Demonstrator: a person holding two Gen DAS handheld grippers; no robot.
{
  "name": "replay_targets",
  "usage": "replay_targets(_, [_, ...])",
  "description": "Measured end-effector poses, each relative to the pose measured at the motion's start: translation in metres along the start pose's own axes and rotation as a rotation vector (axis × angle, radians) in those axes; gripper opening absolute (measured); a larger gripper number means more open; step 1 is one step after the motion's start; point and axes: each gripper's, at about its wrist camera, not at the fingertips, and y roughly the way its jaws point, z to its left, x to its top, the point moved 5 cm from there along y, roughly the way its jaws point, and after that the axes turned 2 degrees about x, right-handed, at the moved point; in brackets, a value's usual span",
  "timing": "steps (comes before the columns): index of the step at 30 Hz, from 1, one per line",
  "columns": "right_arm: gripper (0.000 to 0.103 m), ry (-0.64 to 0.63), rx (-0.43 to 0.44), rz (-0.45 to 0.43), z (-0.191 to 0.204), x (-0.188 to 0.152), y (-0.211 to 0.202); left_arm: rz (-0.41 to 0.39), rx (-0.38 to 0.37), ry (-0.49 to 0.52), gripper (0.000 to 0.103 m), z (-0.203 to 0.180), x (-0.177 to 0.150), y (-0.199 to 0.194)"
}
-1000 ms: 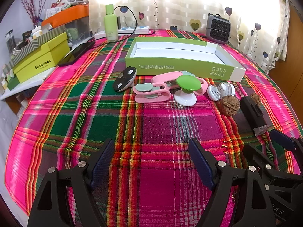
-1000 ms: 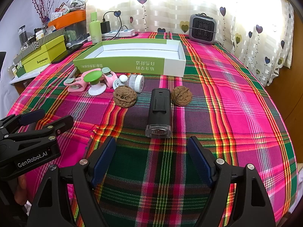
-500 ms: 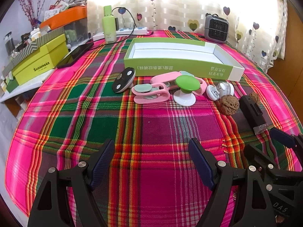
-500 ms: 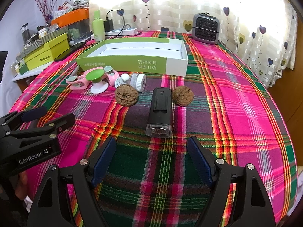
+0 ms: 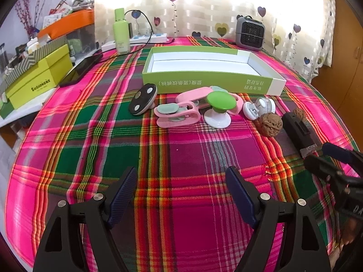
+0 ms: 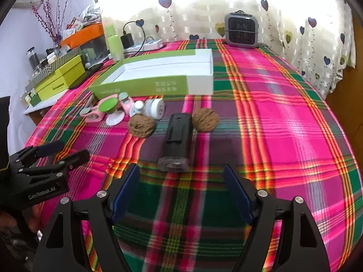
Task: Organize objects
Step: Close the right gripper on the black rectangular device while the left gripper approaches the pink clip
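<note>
Showing two walnuts (image 6: 142, 126), two pink clips (image 5: 177, 115), one open box (image 5: 211, 80)

Daylight blows out the curtain (image 5: 226, 11) behind my worktop; fisheye bends and darkens the edges, and my right view is motion-blurred.

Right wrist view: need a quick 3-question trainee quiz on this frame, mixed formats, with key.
1. True or false: the green and white box already holds one of the walnuts.
2. Multiple choice: what lies straight ahead of the open right gripper? A) the black device B) the small heater C) the green bottle
3. Fill in: the black device lies between two ____.

Key: 1 false, the box is empty. 2 A, the device's clear end faces the gripper. 3 walnuts, one on each side.
</note>
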Motion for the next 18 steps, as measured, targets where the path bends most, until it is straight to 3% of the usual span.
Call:
replay_targets(8, [0.073, -0.037, -0.009, -0.008, 0.004, 0.012, 0.004, 0.006, -0.030, -0.035, 0.079, 0.011, 0.007, 0.003])
replay_targets(18, [0.056, -0.050, -0.005, 0.045, 0.006, 0.015, 0.021, 0.011, -0.030, -0.073, 0.079, 0.030, 0.018, 0.009])
